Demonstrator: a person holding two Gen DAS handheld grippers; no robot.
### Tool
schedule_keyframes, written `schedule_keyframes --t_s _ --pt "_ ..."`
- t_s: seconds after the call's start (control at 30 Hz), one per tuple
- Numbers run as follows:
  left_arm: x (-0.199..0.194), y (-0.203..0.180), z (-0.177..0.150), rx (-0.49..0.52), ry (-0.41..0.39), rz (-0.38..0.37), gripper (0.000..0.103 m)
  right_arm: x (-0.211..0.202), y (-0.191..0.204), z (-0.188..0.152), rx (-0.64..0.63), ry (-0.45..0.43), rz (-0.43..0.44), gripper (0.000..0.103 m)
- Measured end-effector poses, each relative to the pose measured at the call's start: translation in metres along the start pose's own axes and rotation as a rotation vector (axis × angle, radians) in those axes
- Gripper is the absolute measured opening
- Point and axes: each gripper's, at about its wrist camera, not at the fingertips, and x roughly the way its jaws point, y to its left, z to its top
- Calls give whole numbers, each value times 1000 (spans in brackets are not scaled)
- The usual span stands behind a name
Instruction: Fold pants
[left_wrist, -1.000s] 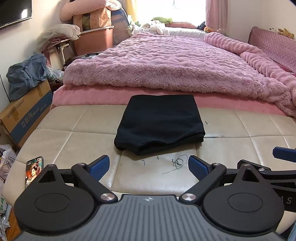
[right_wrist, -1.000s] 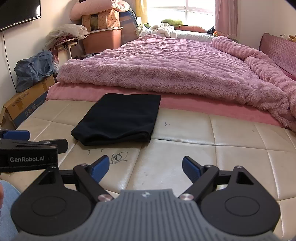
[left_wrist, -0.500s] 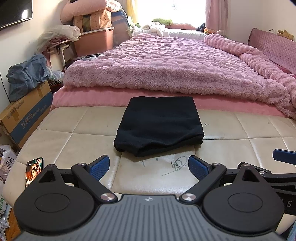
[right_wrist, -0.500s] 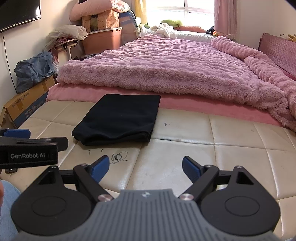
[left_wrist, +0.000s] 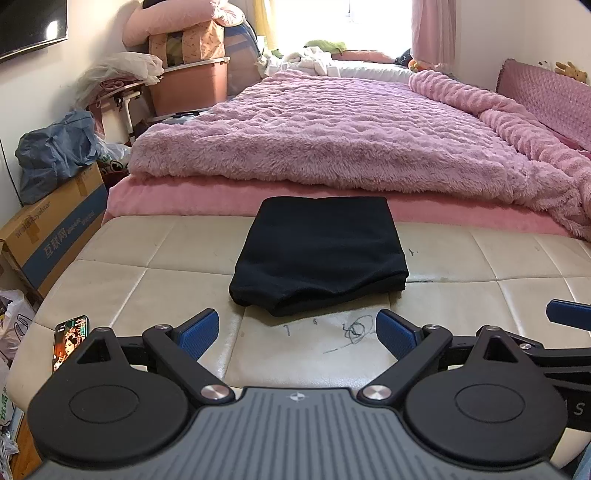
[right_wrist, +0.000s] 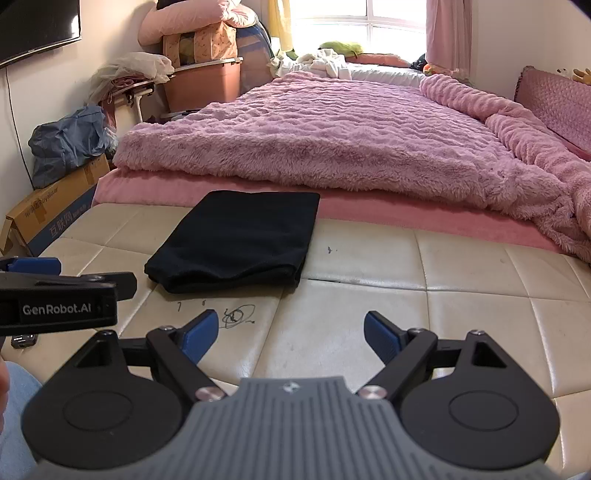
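Left wrist view: black pants (left_wrist: 319, 254) folded into a compact rectangle, flat on cream bench (left_wrist: 147, 280) against the pink bed (left_wrist: 351, 129), apparently finished and left clear. Left hand-held gripper (left_wrist: 297, 330) released, empty, level, just short of the near fold. Right hand-held gripper (right_wrist: 290, 332) likewise spread, empty, alongside, aimed at bare cushion.

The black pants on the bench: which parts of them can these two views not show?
- Black pants: underside and inner layers, hidden by the top fold in both views.
- Waistband or leg ends: too dark to tell in either view.
- Far edge: its contact with the pink mattress is unclear.
- Both hand-held grippers, left and right, hold nothing.
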Motion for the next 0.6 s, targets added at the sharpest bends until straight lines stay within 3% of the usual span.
schedule_keyframes --t_s 0.6 --pt "-1 0 -1 0 2 2 103 -1 1 0 6 0 0 82"
